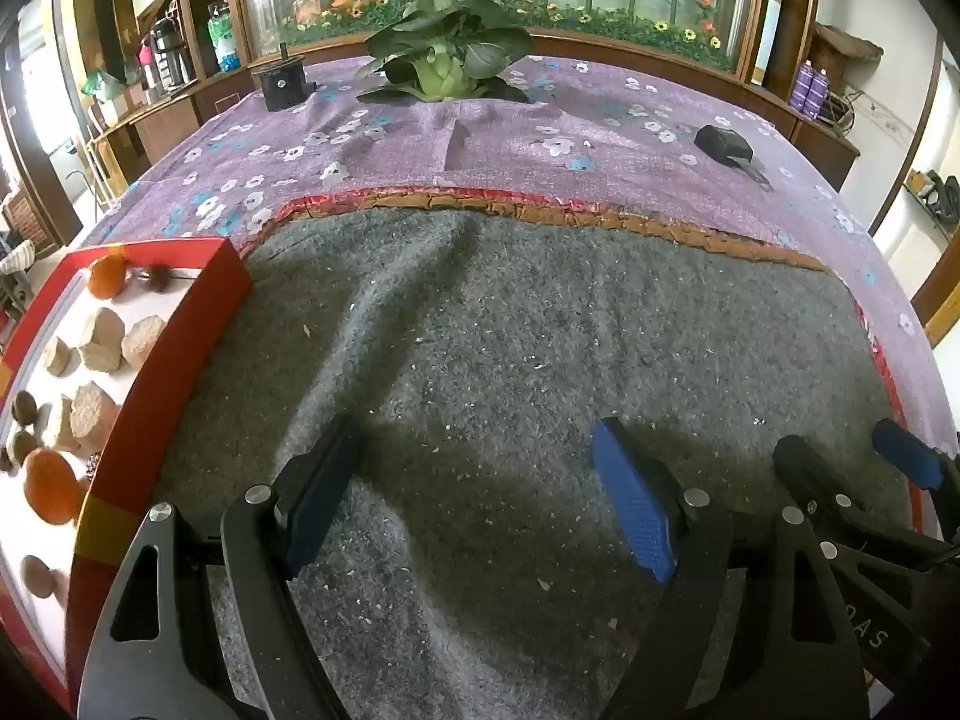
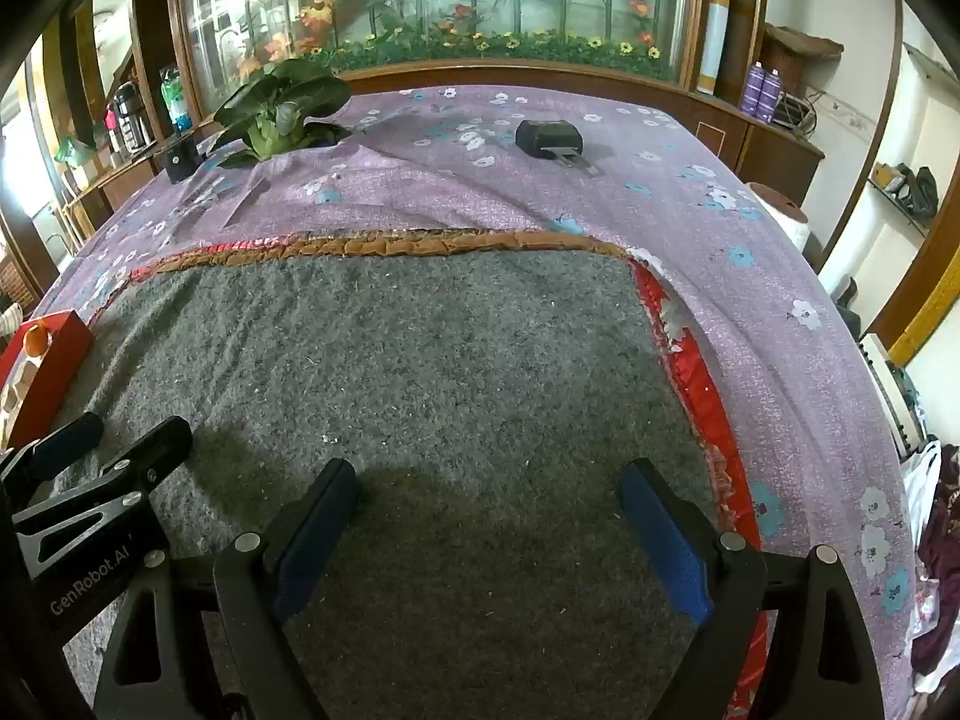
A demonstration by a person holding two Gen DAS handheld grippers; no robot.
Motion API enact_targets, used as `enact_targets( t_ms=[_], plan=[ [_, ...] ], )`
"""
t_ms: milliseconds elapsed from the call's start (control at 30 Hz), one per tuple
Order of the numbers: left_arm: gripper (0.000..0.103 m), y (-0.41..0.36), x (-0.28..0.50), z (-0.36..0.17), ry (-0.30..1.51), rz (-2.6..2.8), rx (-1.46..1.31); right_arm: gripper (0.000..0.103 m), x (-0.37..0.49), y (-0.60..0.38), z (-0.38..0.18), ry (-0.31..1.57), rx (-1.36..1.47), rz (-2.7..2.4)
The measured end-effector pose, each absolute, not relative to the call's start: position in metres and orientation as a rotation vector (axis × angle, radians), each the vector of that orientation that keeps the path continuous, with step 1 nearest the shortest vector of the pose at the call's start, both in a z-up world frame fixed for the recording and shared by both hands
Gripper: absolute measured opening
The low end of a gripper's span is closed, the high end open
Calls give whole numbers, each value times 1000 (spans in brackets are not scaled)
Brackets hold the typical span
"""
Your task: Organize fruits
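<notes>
A red box (image 1: 198, 324) with a white inside sits at the left of the grey felt mat (image 1: 510, 348). It holds orange fruits (image 1: 107, 276), several tan pieces (image 1: 102, 330) and small dark brown fruits (image 1: 25, 407). My left gripper (image 1: 474, 450) is open and empty over the mat, right of the box. My right gripper (image 2: 489, 480) is open and empty over the mat too. It shows at the right of the left wrist view (image 1: 846, 450). The left gripper shows at the left of the right wrist view (image 2: 120, 426). The box corner shows there too (image 2: 54, 354).
A purple flowered cloth (image 1: 600, 138) covers the table beyond the mat. On it lie a leafy green cabbage (image 1: 444, 60), a black motor-like block (image 1: 279, 84) and a black device (image 1: 723, 144). Wooden cabinets and a painted glass panel stand behind.
</notes>
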State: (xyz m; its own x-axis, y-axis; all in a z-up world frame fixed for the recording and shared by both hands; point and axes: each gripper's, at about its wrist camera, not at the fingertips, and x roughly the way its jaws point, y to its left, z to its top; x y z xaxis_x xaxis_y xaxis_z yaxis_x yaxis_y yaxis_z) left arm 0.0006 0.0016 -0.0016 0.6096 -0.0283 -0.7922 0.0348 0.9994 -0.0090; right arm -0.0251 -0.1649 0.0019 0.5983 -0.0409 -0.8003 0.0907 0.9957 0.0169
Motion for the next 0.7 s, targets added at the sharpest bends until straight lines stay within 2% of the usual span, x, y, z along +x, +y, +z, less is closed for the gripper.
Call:
enact_targets(
  t_ms=[700],
  plan=[
    [80,0,0,-1,914,-35,10,90,-25,-165,2,923,51,-80]
  ],
)
